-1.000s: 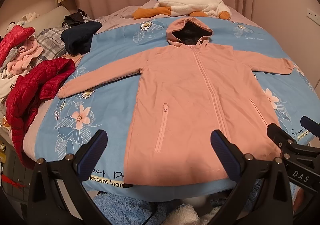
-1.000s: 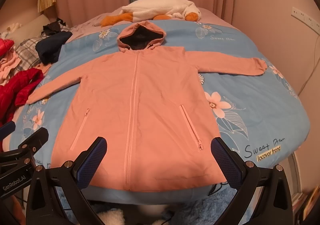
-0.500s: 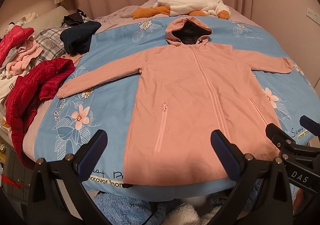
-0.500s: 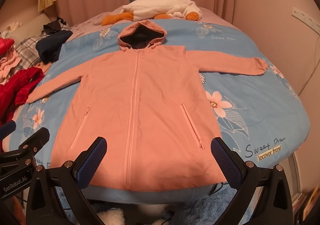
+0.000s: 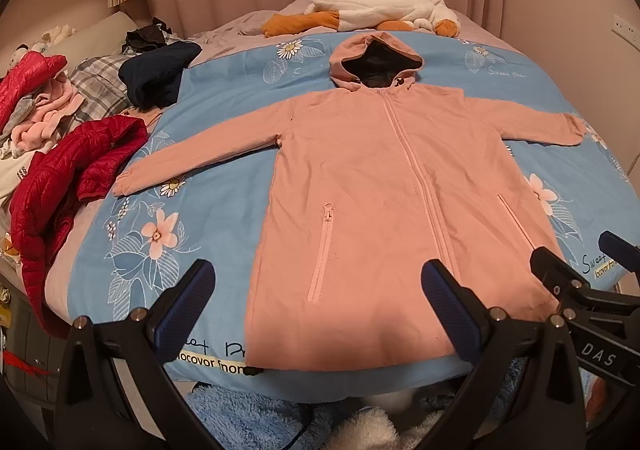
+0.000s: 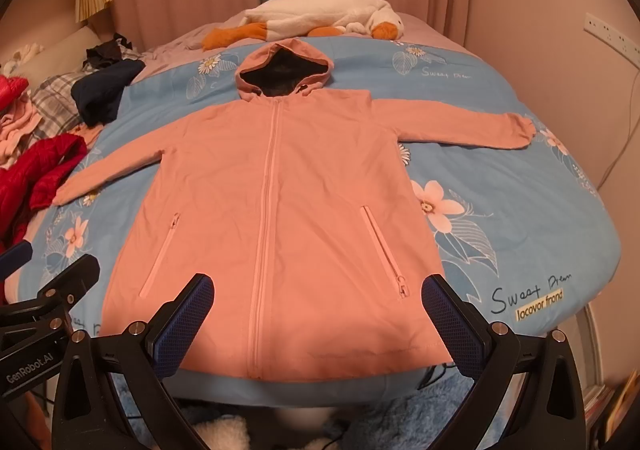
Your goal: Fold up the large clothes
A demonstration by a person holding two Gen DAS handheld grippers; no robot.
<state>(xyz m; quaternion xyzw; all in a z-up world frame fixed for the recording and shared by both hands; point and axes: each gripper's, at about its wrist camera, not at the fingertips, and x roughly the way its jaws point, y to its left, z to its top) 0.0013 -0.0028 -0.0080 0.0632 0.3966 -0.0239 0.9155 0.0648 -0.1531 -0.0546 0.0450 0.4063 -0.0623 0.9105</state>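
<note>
You get warm, dim indoor light, sharp at the centre; fisheye bending curves the edges, corners go black, and the floor below blurs

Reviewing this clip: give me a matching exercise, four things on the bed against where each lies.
Things:
1. pink hooded coat
2. red puffer jacket
3. plush goose
4. navy garment

Places:
A. far end of the bed, beyond the hood
B. draped over the bed's left edge
C. spread flat on the blue floral quilt, sleeves out
D. bunched at the quilt's far left corner

Pairs: 1-C, 2-B, 3-A, 4-D
</note>
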